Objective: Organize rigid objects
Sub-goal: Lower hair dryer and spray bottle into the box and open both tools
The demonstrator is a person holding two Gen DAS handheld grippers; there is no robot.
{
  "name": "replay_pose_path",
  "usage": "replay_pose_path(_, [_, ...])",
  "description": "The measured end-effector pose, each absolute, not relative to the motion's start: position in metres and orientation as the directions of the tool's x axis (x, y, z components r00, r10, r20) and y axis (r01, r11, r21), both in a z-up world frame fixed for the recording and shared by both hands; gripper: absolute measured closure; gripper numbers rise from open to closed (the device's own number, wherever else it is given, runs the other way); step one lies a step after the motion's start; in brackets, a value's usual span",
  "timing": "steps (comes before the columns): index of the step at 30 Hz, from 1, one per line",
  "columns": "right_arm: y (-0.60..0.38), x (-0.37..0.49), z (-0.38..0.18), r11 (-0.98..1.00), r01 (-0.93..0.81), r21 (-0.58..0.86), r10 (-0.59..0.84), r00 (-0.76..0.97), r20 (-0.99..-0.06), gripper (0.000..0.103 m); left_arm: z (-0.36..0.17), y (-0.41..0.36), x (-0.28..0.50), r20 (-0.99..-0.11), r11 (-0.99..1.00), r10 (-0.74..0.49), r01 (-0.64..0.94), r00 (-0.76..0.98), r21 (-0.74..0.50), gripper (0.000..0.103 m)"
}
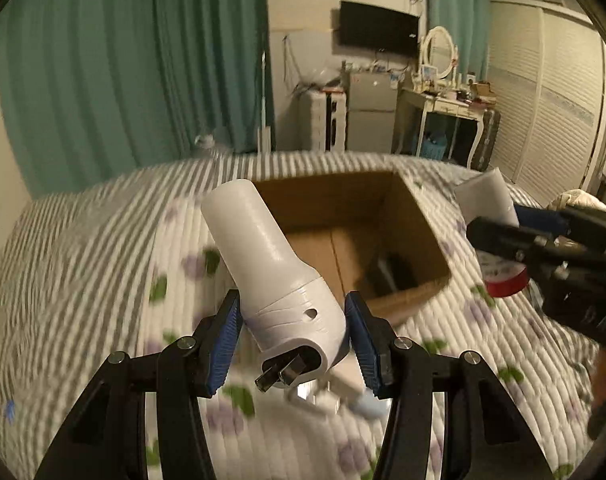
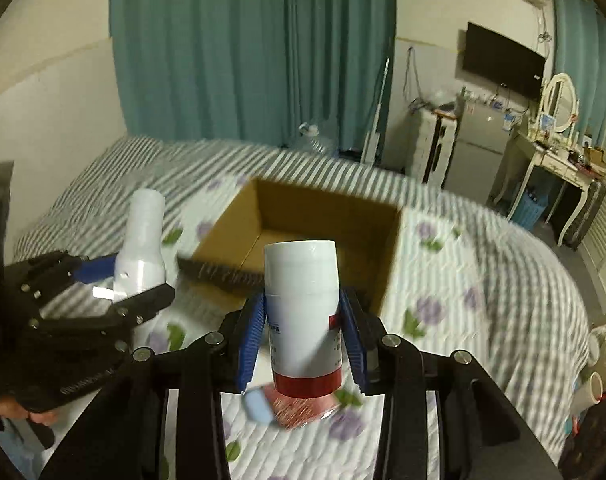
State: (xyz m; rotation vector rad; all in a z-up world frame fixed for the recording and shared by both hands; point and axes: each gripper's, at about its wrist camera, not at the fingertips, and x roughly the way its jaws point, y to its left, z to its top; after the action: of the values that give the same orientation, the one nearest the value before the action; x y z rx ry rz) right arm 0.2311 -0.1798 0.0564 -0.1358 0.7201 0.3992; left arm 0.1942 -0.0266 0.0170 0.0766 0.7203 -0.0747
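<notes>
My left gripper (image 1: pixel 293 326) is shut on a white cylindrical plug-in device (image 1: pixel 271 264) with metal prongs at its near end, held tilted above the bed. My right gripper (image 2: pixel 303 338) is shut on a white bottle with a red band (image 2: pixel 303 312), held upright. An open cardboard box (image 1: pixel 423 240) (image 2: pixel 387 248) lies on the bed just beyond both held things. In the left wrist view the right gripper (image 1: pixel 515 240) and its bottle (image 1: pixel 489 200) show at the right. In the right wrist view the left gripper (image 2: pixel 115 284) and the white device (image 2: pixel 141 240) show at the left.
The bed carries a striped and flower-printed quilt (image 1: pixel 83 260). A dark object (image 1: pixel 391 272) lies inside the box. A pale blue item (image 2: pixel 257 404) and a reddish one (image 2: pixel 303 408) lie on the quilt below the right gripper. Green curtains, a dressing table (image 1: pixel 447 100) and a wardrobe stand beyond.
</notes>
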Motion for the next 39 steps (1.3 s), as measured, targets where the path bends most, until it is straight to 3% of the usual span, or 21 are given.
replay_pose_path(7, [-0.191, 0.282, 0.066, 0.927, -0.376, -0.004, 0.280, 0.696, -0.661, 0.067, 0.004, -0.041, 0.264, -0.674, 0.992, -0.049, 0.112, 0.737, 0.050, 0.050])
replay_pose_path(23, [-0.196, 0.347, 0.004, 0.928, -0.370, 0.043, 0.292, 0.651, -0.701, 0.067, -0.061, -0.054, 0.340, -0.737, 0.987, 0.019, 0.107, 0.676, 0.123, 0.050])
replay_pose_path(26, [-0.197, 0.350, 0.000, 0.929, -0.368, 0.044, 0.290, 0.648, -0.704, 0.067, -0.061, -0.051, 0.341, -0.730, 0.990, 0.021, 0.086, 0.683, 0.108, 0.045])
replay_pose_path(28, [-0.197, 0.350, -0.001, 0.929, -0.366, 0.047, 0.290, 0.647, -0.705, 0.067, -0.057, -0.047, 0.342, -0.725, 0.992, 0.047, 0.052, 0.687, 0.114, 0.025])
replay_pose_path(39, [-0.184, 0.364, -0.001, 0.935, -0.351, 0.061, 0.288, 0.643, -0.710, 0.067, -0.014, -0.023, 0.323, -0.667, 0.995, 0.054, 0.016, 0.743, 0.099, 0.024])
